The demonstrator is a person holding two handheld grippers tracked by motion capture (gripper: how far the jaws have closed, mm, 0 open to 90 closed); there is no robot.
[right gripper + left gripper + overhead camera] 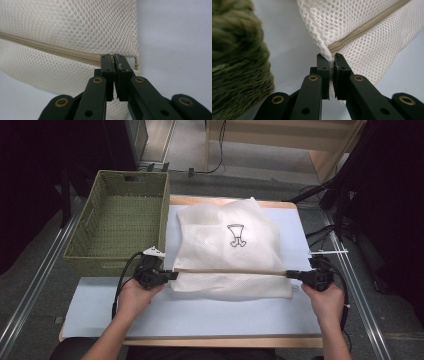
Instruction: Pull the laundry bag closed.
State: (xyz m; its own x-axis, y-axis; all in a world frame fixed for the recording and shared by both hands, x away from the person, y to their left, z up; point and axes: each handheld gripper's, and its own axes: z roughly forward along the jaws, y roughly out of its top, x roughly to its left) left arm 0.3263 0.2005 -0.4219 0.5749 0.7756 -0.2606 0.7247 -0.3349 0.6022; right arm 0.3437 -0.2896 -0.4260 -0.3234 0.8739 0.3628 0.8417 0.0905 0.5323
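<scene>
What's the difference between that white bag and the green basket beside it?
The mesh bag is white, soft and lies flat, with a zip running across it and a small black drawing on top; the basket is olive green, woven, and stands stiff and open-topped. The bag is pinched at both zip ends by the left gripper and the right gripper; the basket is untouched. Both rest on the table.

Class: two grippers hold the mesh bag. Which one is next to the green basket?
The left gripper. It pinches the mesh bag at the zip's left end, close to the basket; the right gripper holds the far end.
</scene>
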